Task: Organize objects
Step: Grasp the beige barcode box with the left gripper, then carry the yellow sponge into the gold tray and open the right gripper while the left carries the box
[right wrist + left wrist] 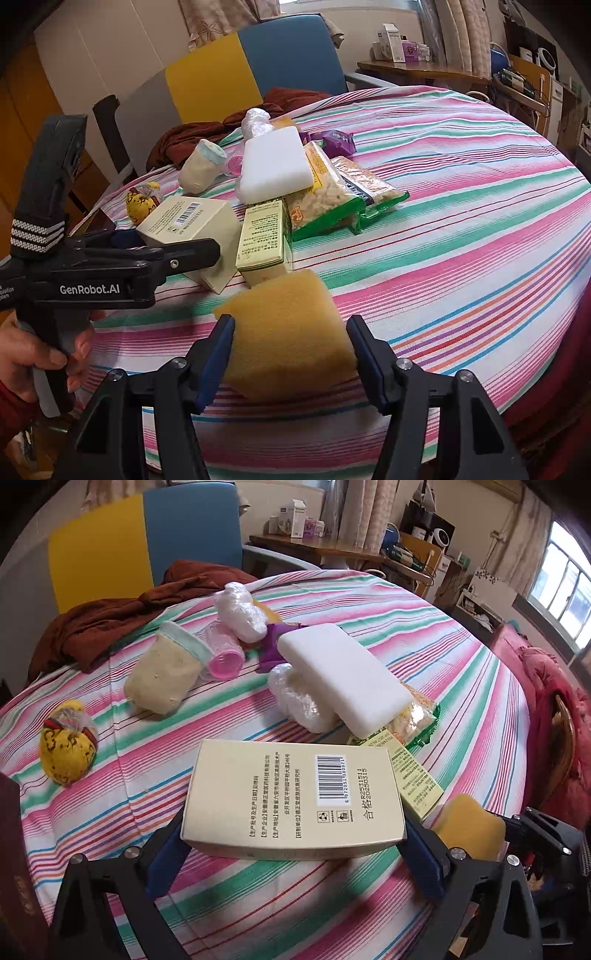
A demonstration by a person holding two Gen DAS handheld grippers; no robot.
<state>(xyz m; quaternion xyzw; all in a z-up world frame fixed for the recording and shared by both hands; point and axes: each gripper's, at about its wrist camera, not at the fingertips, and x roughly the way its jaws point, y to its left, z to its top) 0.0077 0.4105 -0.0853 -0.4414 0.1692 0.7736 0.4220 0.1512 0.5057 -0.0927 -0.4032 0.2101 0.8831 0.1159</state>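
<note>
Two grippers work over a round table in a pink, green and white striped cloth (461, 192). Left gripper (295, 843) has its blue pads clamped on a cream cardboard box with a barcode (291, 797), held just above the cloth. Right gripper (291, 354) squeezes a yellow foam sponge block (288, 332) between half-open jaws, near the table's front edge. Beyond them a white rectangular foam block (273, 166) lies atop snack packets (332, 192).
</note>
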